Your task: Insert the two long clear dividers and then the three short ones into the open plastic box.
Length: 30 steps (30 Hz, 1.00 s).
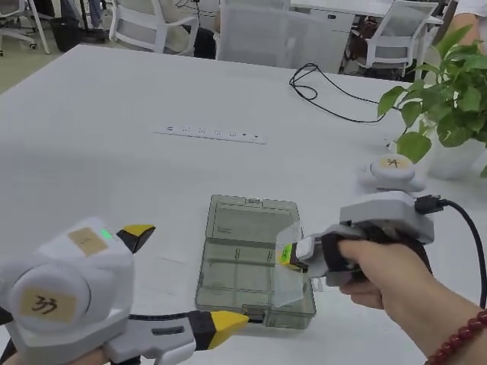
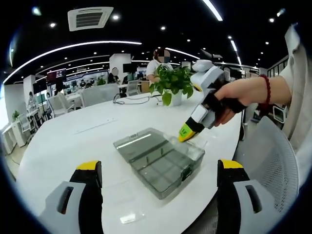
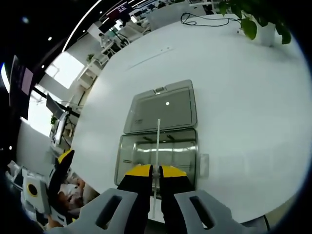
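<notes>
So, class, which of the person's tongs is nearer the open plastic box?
Right. The right tongs hang above the box's right side, shut on a clear divider. The left tongs are open, off the box's near left corner.

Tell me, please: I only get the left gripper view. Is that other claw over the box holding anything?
Observer: Yes. The right gripper view shows the right gripper shut on a clear divider, seen edge-on as a thin line.
Operator: Is it inside the box yet?
Observer: The head view shows it as a tilted clear sheet over the end of the open plastic box nearer that gripper. Whether its lower edge touches the floor I cannot tell.
</notes>
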Motion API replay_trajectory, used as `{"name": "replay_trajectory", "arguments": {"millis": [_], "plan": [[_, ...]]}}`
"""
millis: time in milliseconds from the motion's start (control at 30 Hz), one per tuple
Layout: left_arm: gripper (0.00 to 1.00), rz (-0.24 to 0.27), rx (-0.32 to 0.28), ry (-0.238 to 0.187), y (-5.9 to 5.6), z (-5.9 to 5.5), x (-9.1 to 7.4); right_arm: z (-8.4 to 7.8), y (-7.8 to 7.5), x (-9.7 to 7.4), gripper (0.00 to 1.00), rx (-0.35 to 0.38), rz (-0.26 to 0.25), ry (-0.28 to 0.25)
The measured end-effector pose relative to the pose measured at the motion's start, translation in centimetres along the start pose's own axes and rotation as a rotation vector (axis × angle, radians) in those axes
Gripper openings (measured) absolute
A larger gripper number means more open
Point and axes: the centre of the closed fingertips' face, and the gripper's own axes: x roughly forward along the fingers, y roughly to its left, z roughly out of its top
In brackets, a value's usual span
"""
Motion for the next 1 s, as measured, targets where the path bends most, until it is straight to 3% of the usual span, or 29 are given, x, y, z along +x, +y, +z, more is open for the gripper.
{"name": "replay_trajectory", "arguments": {"millis": [133, 233, 533, 1000], "plan": [[1.00, 0.003, -0.005, 0.003, 0.0, -0.3, 0.0, -0.2, -0.5, 0.5, 0.06, -0.020, -0.031, 0.036], [1.00, 0.006, 0.025, 0.032, 0.0, -0.9, 0.1, -0.5, -0.7, 1.1, 0.06, -0.011, -0.040, 0.074], [1.00, 0.007, 0.043, 0.035, 0.0, -1.0, 0.2, -0.9, -1.2, 2.2, 0.06, -0.005, -0.061, 0.122], [1.00, 0.013, 0.044, 0.040, 0.2, -1.1, 0.2, -1.4, -1.4, 2.9, 0.07, 0.033, -0.067, 0.145]]}}
